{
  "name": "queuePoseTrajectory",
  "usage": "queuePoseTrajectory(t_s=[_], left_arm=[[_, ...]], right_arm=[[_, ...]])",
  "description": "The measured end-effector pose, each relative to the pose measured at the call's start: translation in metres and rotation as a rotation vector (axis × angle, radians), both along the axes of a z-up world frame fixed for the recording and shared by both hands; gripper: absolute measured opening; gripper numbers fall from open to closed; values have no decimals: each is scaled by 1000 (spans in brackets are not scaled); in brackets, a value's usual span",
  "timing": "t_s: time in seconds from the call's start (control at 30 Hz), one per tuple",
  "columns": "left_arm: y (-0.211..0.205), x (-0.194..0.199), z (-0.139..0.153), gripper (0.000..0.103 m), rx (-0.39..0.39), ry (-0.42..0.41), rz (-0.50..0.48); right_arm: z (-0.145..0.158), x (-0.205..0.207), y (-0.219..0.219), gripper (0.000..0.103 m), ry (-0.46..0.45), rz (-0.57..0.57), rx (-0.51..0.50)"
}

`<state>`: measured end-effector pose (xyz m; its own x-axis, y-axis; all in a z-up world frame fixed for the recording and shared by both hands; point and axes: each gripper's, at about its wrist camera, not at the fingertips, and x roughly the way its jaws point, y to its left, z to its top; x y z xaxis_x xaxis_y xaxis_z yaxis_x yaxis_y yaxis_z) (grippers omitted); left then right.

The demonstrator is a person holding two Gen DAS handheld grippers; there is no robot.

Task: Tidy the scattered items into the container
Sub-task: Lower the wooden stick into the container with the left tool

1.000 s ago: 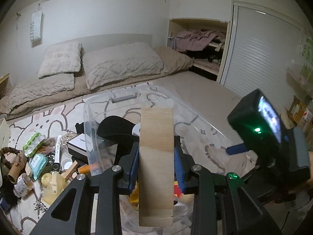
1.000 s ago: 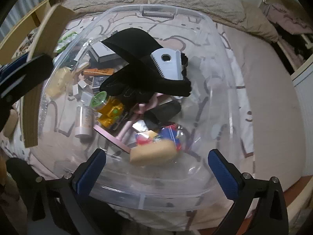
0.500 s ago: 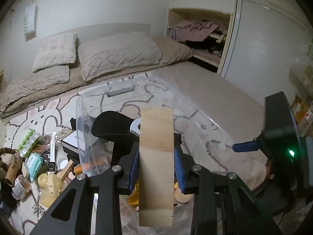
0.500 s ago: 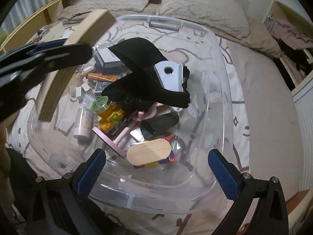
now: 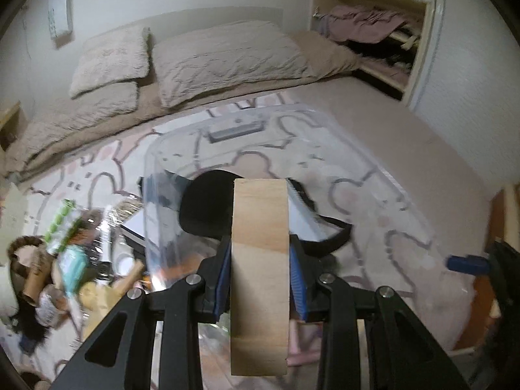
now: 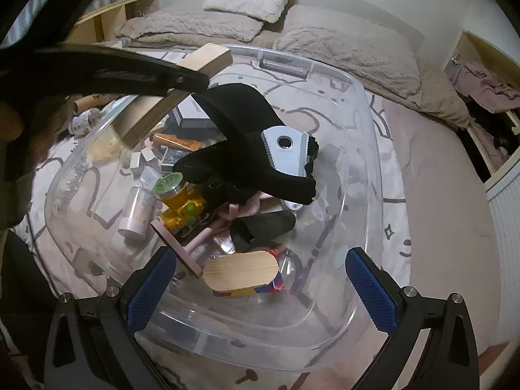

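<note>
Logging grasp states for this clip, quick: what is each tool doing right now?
Left tool: closed on the wooden block, over the clear bin.
Right tool: open, holding nothing.

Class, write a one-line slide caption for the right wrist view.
Open right gripper hovers over clear bin while left gripper brings a wooden block.
</note>
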<state>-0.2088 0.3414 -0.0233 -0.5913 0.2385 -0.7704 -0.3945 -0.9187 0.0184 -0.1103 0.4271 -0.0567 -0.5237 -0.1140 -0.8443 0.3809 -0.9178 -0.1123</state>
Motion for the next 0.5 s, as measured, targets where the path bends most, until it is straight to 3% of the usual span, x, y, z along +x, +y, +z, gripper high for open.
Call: queuePoseTrajectory(t_s=[0.3, 0.37, 0.5], left_arm=[[11, -31, -13, 33, -226, 8, 75], [14, -31, -17, 33, -297, 8, 66], [23, -20, -24, 33, -369, -31, 8]], right_arm=[[-2, 1, 1, 103, 39, 27, -23], [-2, 0, 3, 103, 43, 33, -35], [-3, 1, 5, 103, 57, 44, -58]])
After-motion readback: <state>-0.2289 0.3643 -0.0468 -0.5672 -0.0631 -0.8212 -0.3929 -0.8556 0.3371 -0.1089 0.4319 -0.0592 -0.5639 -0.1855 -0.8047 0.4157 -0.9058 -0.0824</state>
